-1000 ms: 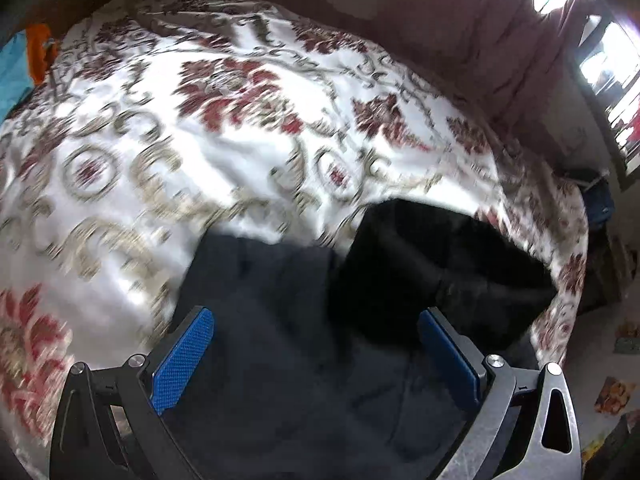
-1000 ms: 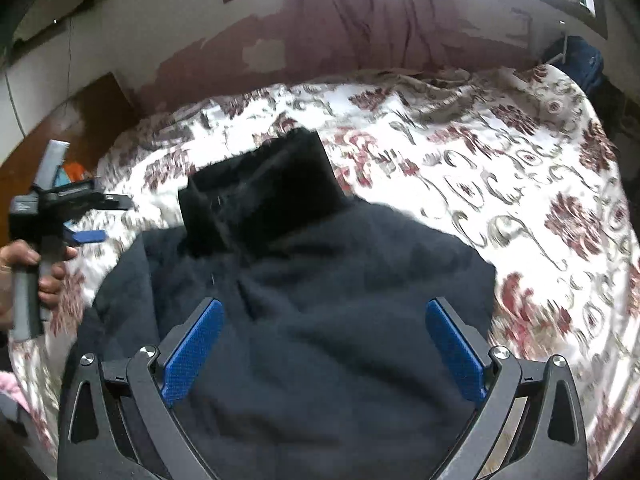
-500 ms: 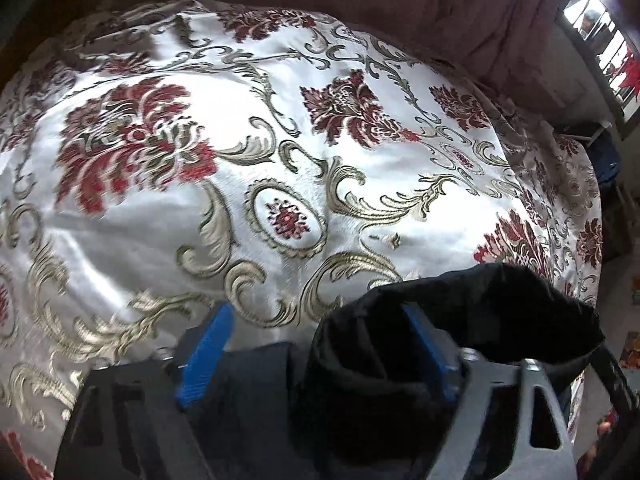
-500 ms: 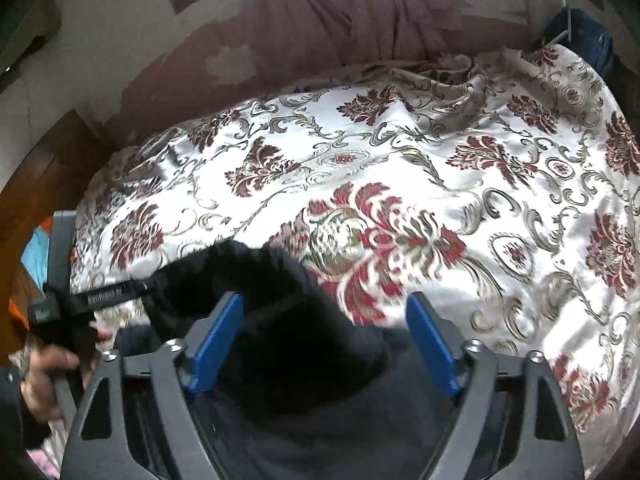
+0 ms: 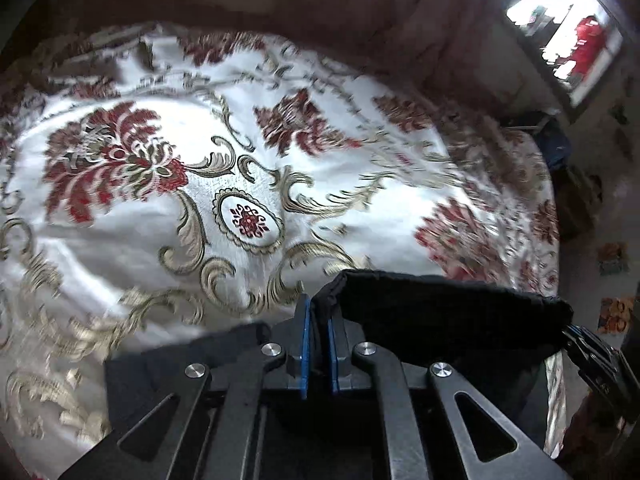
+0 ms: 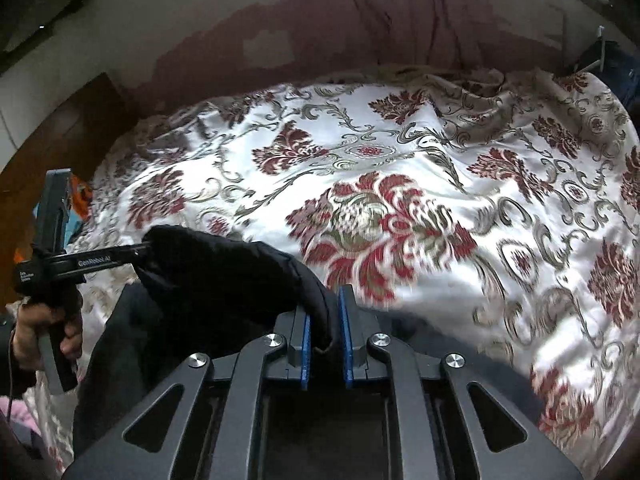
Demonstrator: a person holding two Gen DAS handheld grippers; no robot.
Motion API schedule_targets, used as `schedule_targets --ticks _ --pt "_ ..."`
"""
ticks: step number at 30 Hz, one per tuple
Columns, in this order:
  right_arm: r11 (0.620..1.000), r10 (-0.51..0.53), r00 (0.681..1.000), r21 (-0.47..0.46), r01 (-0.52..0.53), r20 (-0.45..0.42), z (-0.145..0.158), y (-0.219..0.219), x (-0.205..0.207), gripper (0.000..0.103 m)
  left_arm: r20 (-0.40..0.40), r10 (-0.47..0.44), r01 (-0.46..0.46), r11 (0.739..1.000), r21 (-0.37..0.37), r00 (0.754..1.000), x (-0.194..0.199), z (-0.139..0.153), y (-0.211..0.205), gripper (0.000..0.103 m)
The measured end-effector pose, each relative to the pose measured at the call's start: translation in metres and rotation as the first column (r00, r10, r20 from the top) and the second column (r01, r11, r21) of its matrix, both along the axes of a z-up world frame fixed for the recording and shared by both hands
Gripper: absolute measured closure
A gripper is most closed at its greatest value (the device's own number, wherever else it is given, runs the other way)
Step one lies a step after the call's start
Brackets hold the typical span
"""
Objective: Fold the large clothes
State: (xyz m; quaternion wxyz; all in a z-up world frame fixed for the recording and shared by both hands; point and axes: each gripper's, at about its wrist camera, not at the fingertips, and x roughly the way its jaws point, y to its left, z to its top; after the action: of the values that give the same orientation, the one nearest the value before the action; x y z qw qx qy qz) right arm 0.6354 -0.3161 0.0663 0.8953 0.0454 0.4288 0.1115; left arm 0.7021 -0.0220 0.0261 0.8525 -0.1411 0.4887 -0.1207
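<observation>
A large black garment (image 5: 440, 312) lies on the bed, its thick folded end stretched between both grippers. My left gripper (image 5: 318, 320) is shut on the left corner of that end; the blue pads pinch the cloth. In the right wrist view the same black garment (image 6: 224, 276) runs from my right gripper (image 6: 325, 320), shut on its right corner, across to the left gripper (image 6: 138, 250), held by a hand (image 6: 48, 332). The right gripper (image 5: 576, 334) shows at the garment's far corner in the left wrist view. The garment's lower part is hidden under the gripper bodies.
A white satin bedspread (image 6: 400, 184) with red flowers and gold scrolls covers the bed beyond the garment. A maroon curtain (image 6: 400, 12) hangs behind the bed. A window (image 5: 568, 28) is at the upper right. A dark bag (image 6: 616, 68) sits at the bed's far right corner.
Both grippers have gone from wide open above the garment to shut on the two corners of its folded end. The cameras have dropped closer to the bed.
</observation>
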Motion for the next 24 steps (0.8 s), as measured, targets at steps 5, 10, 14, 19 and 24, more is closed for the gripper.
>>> schedule_targets --ticks 5,10,14,19,24 --pt "0.998 0.020 0.998 -0.063 -0.024 -0.064 -0.016 0.001 -0.036 0.095 -0.101 -0.077 0.077 0.997 -0.006 0.992 -0.033 -0.019 0.001 0.097" --pt "0.997 0.006 0.993 -0.071 -0.015 -0.121 -0.035 -0.002 -0.042 0.096 -0.167 -0.118 0.126 0.991 0.041 0.979 -0.042 -0.040 -0.006 0.097" --pt "0.997 -0.005 0.984 -0.082 -0.010 -0.179 -0.054 0.004 -0.038 0.096 -0.233 -0.107 0.123 0.991 0.054 0.967 -0.043 -0.062 -0.013 0.097" --pt "0.993 0.012 0.981 -0.109 -0.034 -0.195 -0.071 0.009 -0.036 0.096 -0.253 -0.127 0.149 0.986 0.069 0.959 -0.041 -0.083 -0.023 0.096" --pt "1.000 0.004 0.987 -0.024 -0.008 -0.163 -0.066 -0.002 -0.042 0.096 -0.224 -0.136 0.134 0.991 -0.026 0.965 -0.047 -0.077 -0.008 0.095"
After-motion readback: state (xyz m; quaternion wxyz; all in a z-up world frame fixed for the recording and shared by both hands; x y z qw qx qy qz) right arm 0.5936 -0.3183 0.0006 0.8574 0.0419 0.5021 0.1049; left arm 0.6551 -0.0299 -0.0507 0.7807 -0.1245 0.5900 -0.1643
